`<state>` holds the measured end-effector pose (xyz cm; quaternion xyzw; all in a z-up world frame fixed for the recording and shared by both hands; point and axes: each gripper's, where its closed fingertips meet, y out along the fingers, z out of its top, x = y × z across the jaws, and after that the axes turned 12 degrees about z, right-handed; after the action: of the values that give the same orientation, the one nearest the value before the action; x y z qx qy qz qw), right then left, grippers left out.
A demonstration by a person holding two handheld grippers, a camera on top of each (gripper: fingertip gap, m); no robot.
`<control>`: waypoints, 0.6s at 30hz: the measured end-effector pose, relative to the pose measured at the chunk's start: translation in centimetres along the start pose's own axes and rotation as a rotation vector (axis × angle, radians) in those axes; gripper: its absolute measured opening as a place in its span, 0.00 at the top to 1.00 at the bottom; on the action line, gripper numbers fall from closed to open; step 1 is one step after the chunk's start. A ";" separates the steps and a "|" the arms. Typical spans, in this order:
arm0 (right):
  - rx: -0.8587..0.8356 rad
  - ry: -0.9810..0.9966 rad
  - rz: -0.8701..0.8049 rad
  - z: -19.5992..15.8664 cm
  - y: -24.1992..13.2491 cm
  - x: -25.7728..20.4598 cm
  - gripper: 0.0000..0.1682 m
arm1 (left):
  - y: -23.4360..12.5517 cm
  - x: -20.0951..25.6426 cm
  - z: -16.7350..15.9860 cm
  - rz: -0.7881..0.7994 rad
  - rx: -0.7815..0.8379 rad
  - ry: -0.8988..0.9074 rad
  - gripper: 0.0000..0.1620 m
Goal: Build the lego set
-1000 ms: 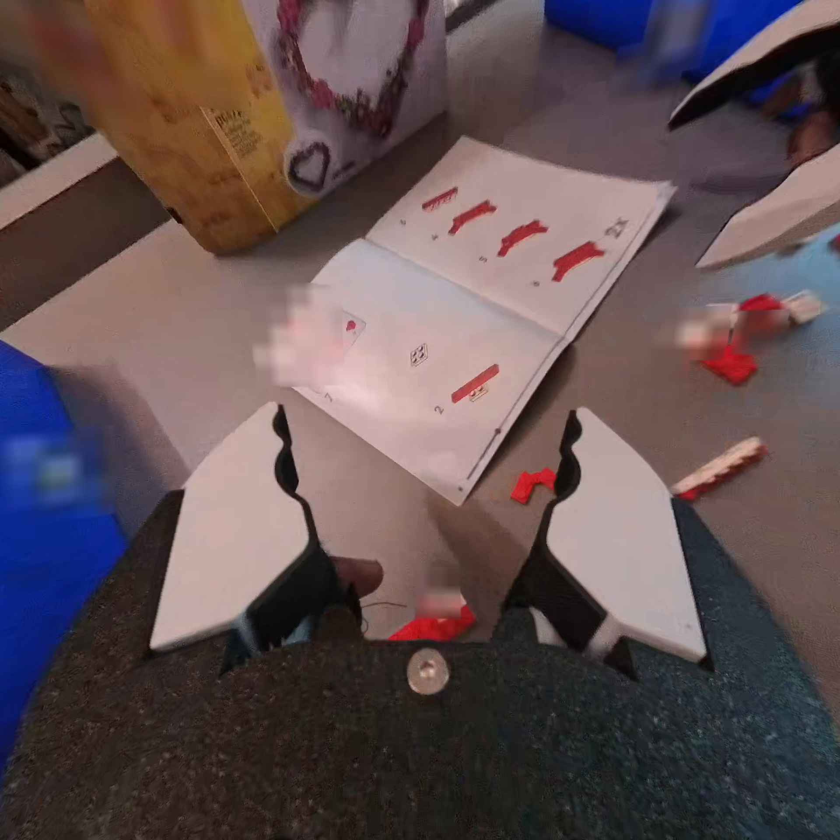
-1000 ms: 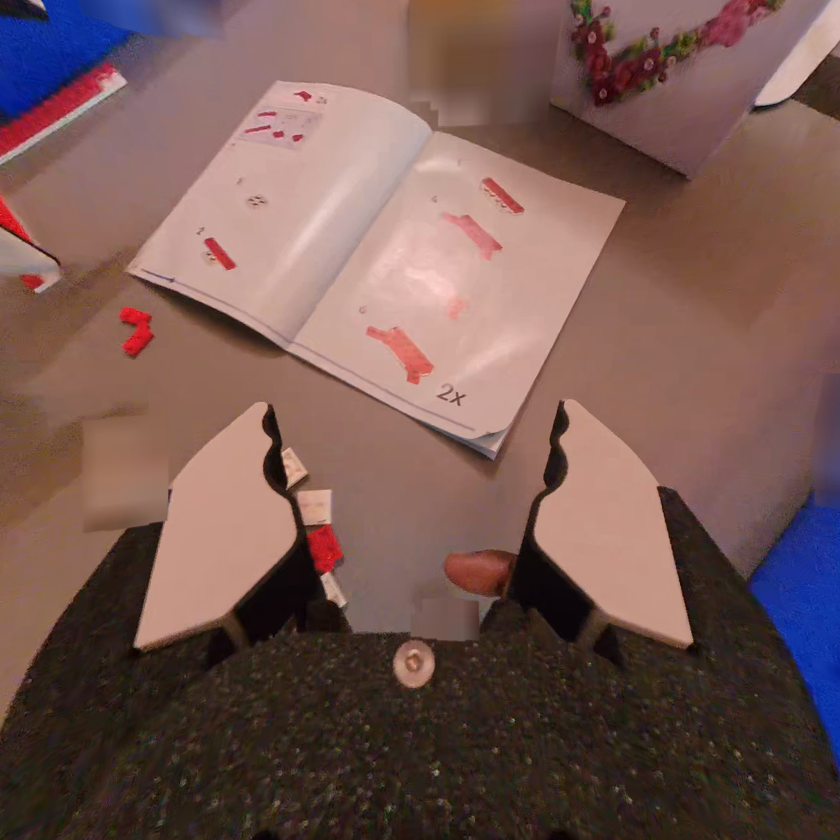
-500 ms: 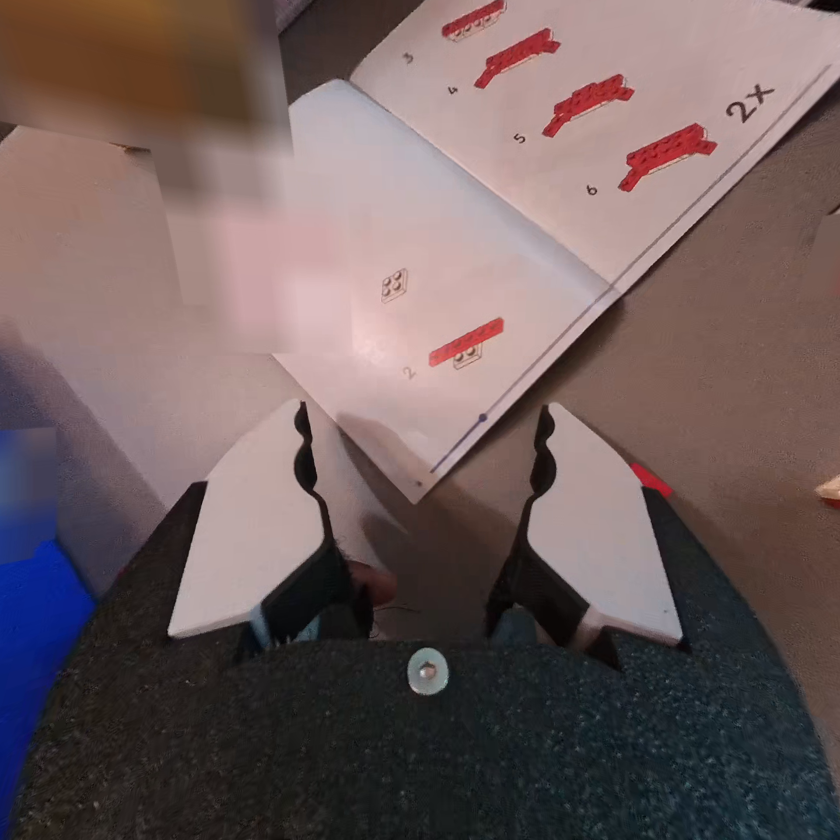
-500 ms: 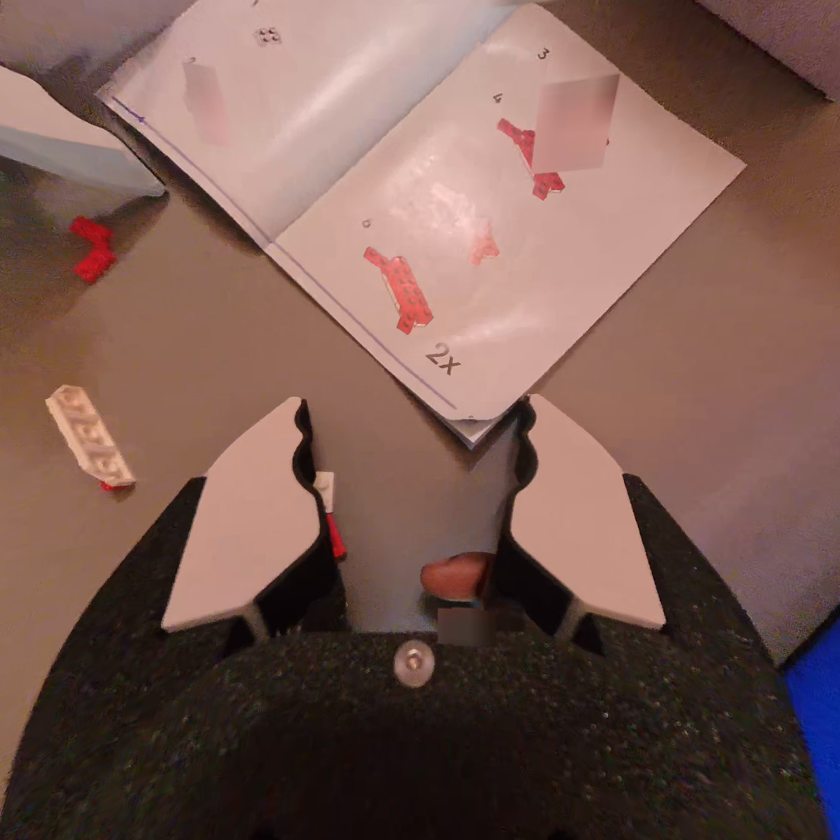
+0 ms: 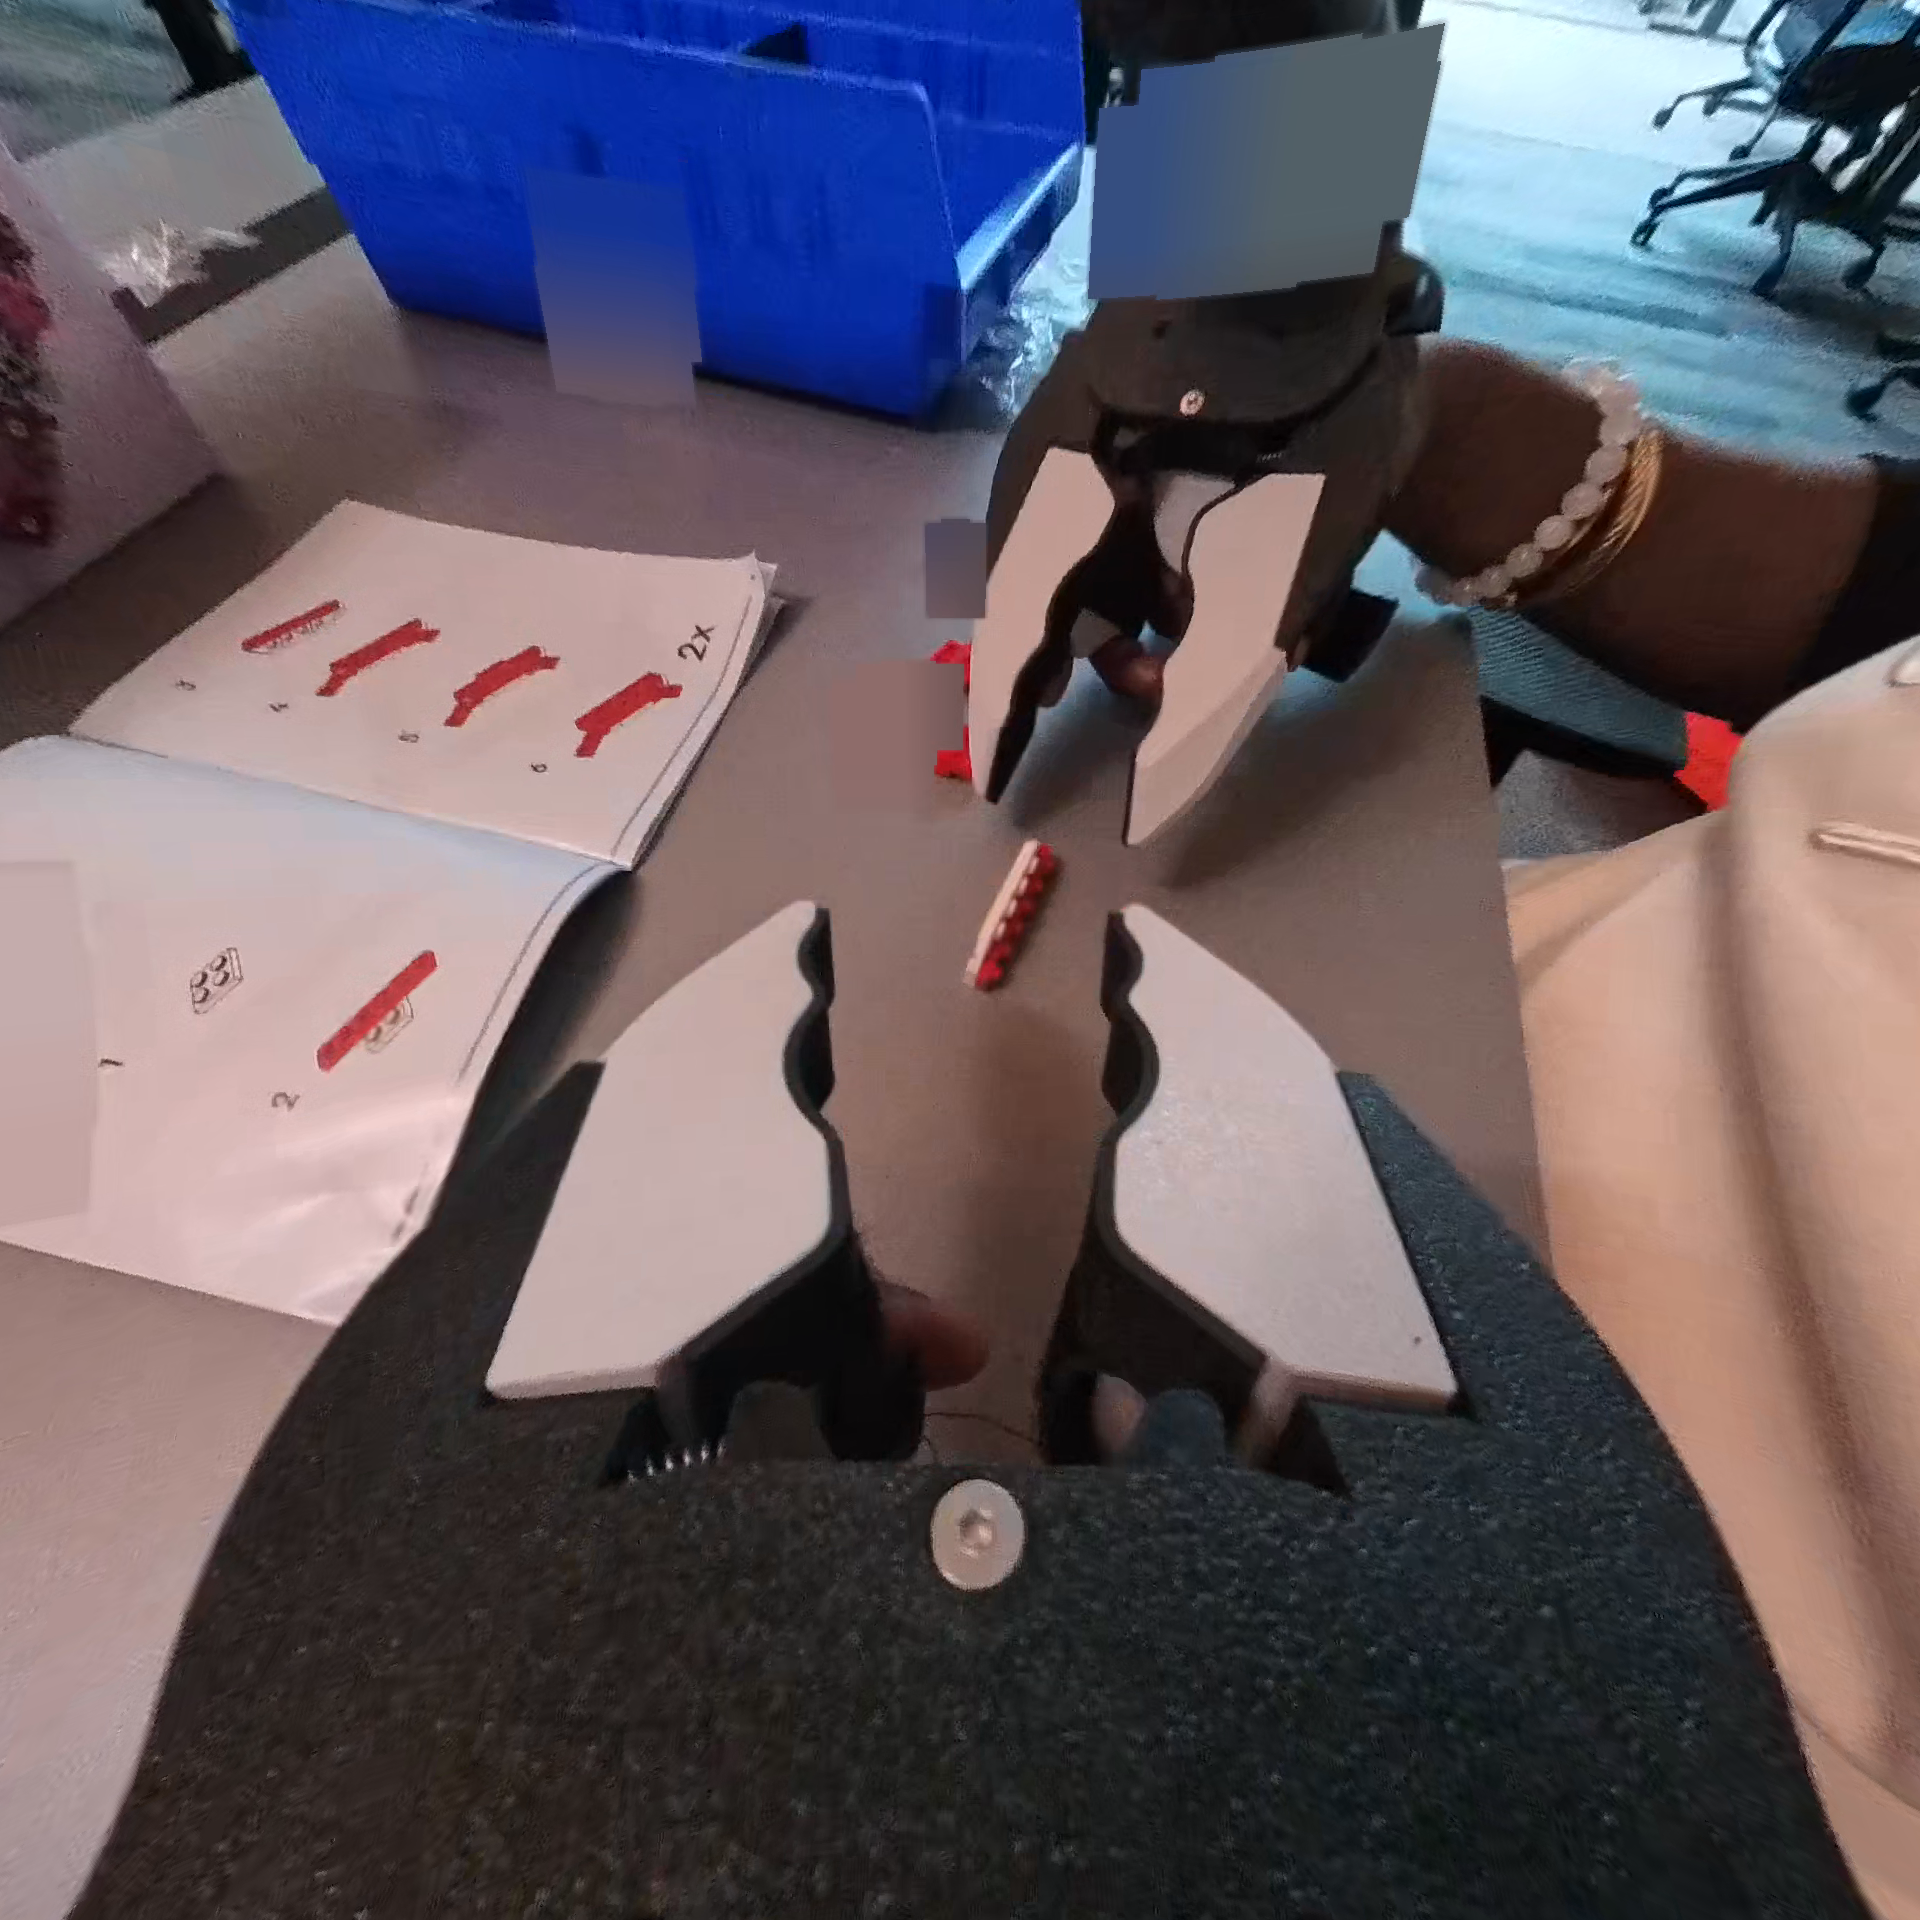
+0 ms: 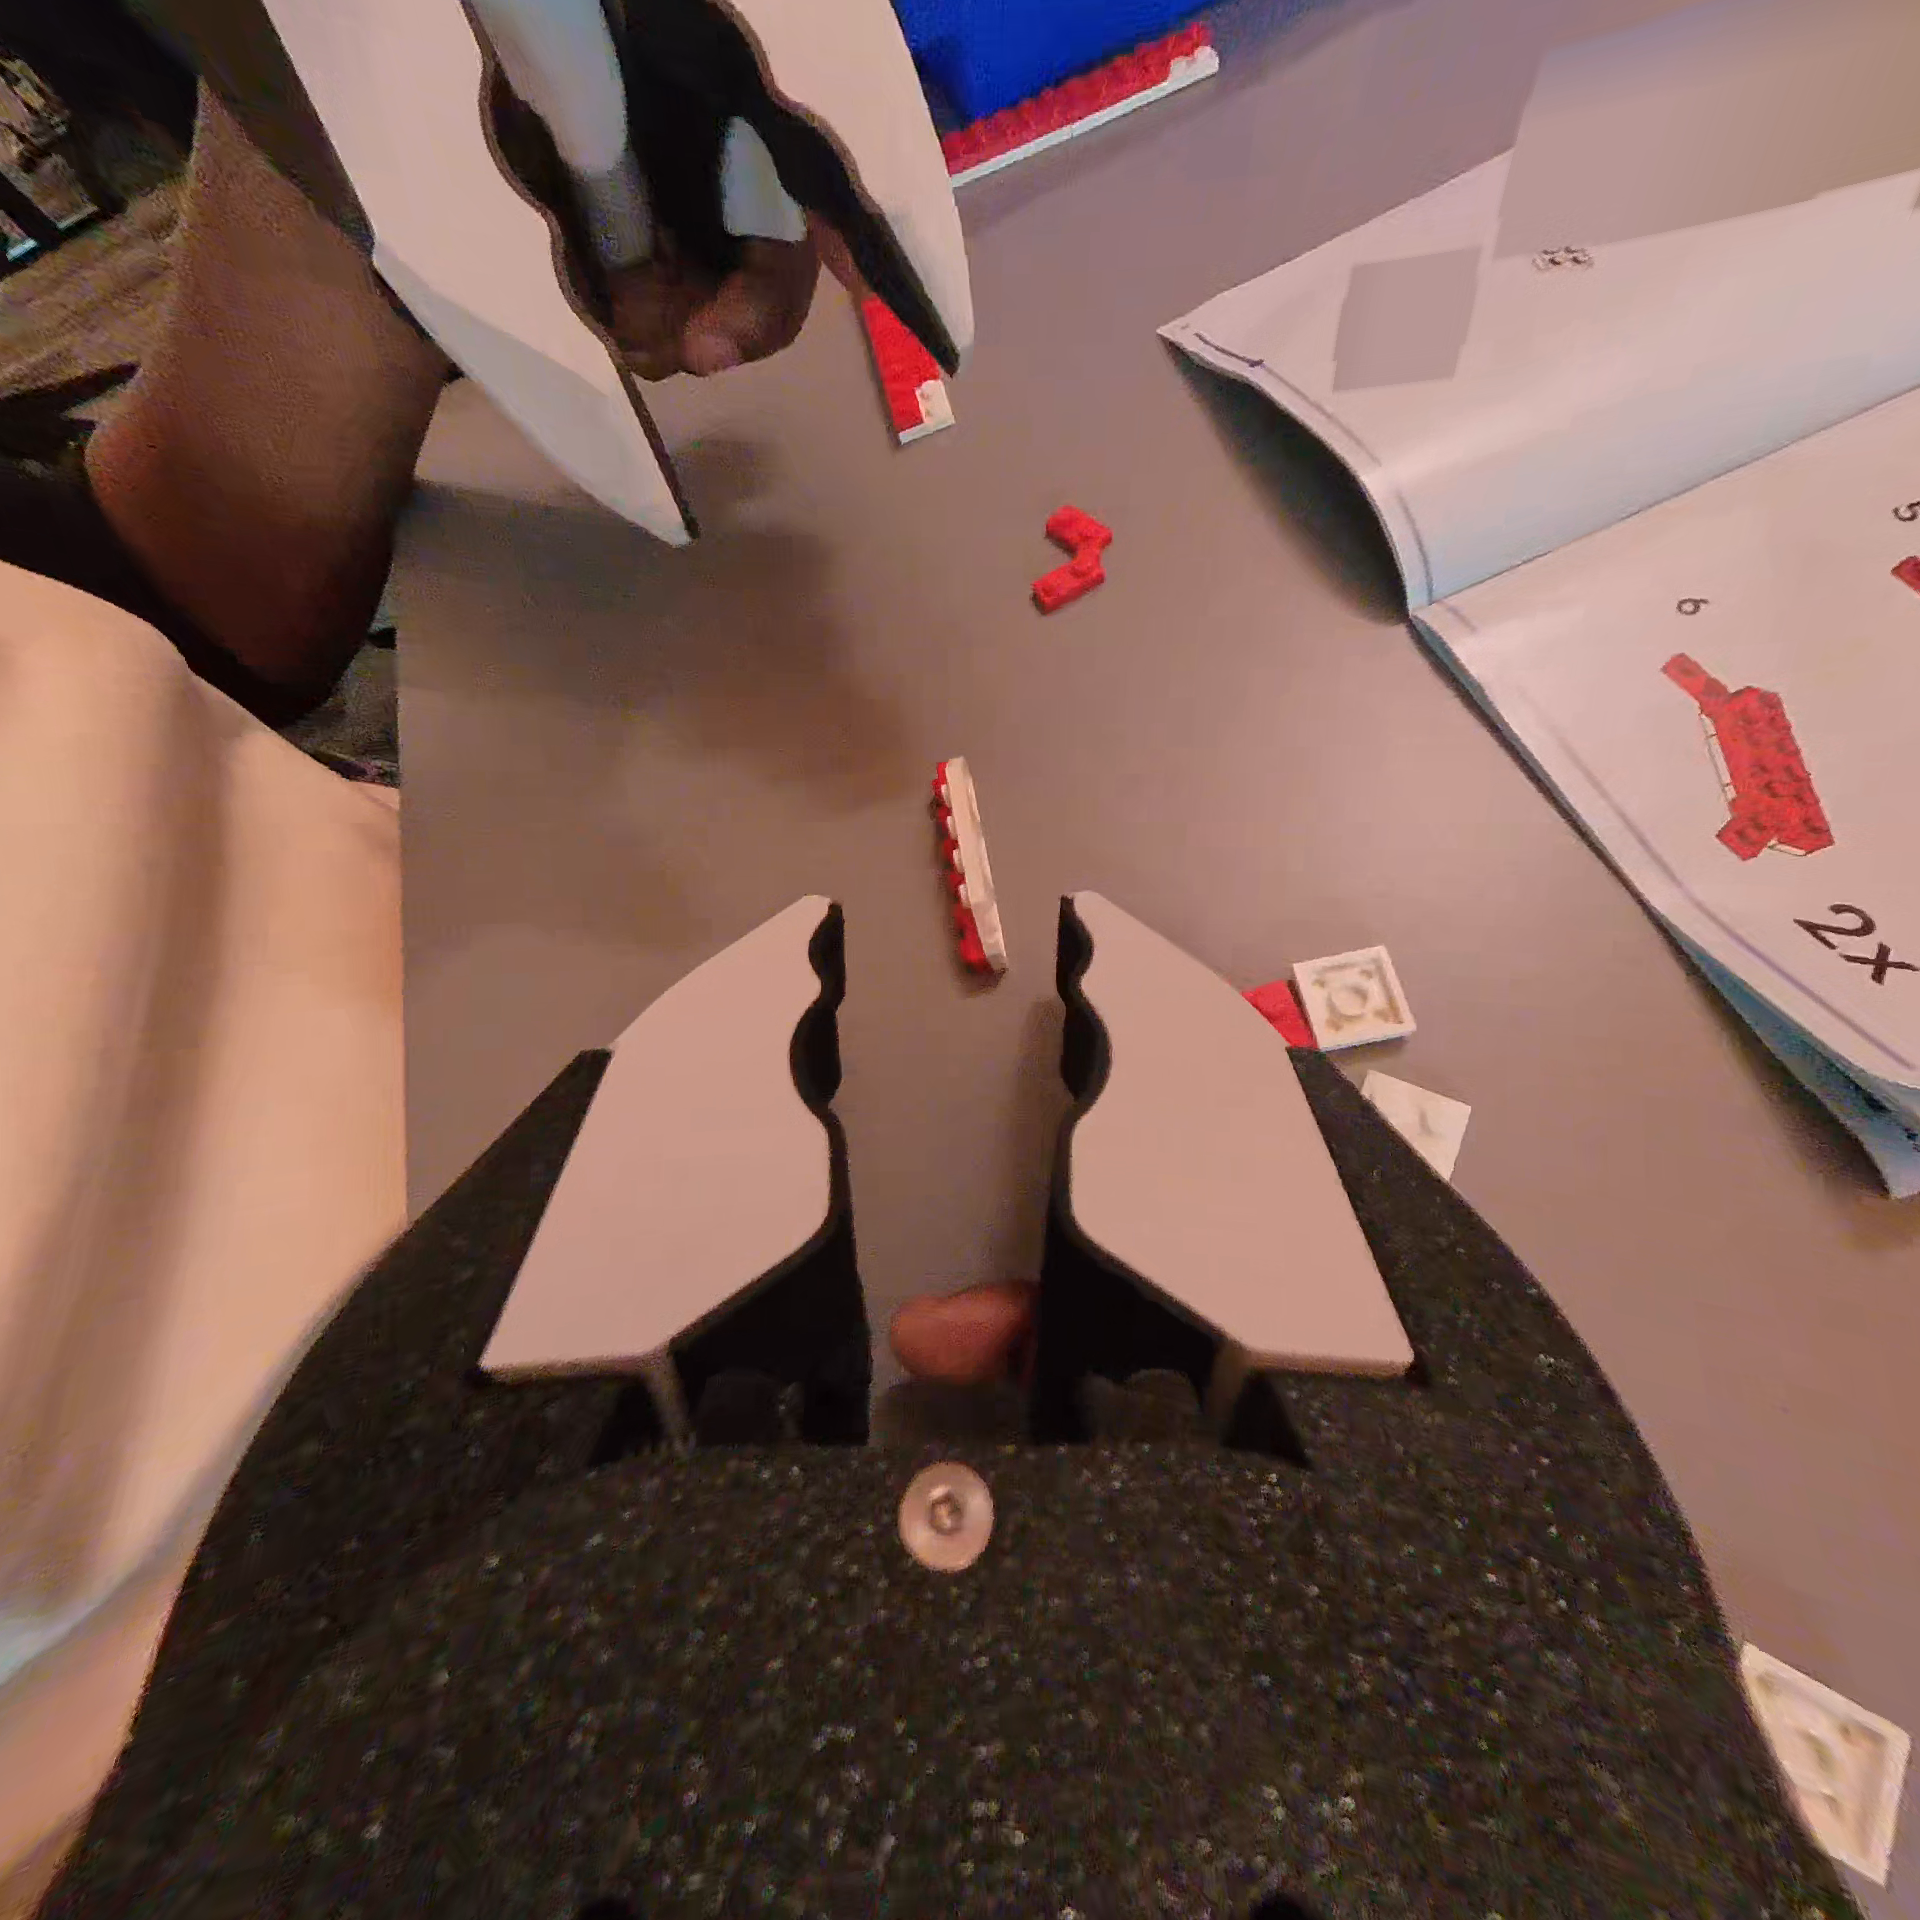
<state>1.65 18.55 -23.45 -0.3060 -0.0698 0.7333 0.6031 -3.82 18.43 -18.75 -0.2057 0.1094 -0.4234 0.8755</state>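
Note:
A red and white lego strip (image 5: 1013,914) lies on its edge on the grey table (image 5: 894,1091), between the two grippers, which face each other. My left gripper (image 5: 966,920) is open and empty, its tips just short of the strip. My right gripper (image 6: 951,904) is open and empty, with the strip (image 6: 971,862) just ahead of its tips. Each gripper shows in the other's view: the right one (image 5: 1060,810) and the left one (image 6: 816,447). A second red and white piece (image 6: 909,374) lies partly behind the left gripper's finger.
An open instruction booklet (image 5: 416,831) lies beside the strip, also in the right wrist view (image 6: 1662,520). Small red pieces (image 6: 1075,556), white tiles (image 6: 1351,997) and a long red and white assembly (image 6: 1081,94) lie around. A blue bin (image 5: 675,187) stands behind. A cream sleeve (image 5: 1714,1143) borders the table. The tips of one gripper are about 8 cm away from the tips of the other.
Both grippers have swung away from over the booklet and now face each other across the red and white strip. The right gripper's jaws stand a little narrower.

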 end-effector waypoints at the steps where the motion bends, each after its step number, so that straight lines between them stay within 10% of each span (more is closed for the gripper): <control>1: -0.017 -0.004 -0.010 -0.1 0.2 0.2 0.77 | 0.4 0.1 -0.4 -0.001 -0.025 0.004 0.69; 8: -0.114 -0.071 -0.054 -0.7 1.6 1.1 0.92 | 2.2 1.7 -2.0 -0.055 -0.089 0.063 0.77; 18: 0.161 0.201 0.408 4.8 -0.3 -2.6 0.95 | 0.1 2.6 2.2 -0.281 0.132 -0.260 0.77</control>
<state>-0.41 17.51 -18.49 -0.3363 0.1126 0.8090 0.4687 -1.32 17.01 -16.88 -0.2140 -0.0624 -0.5174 0.8262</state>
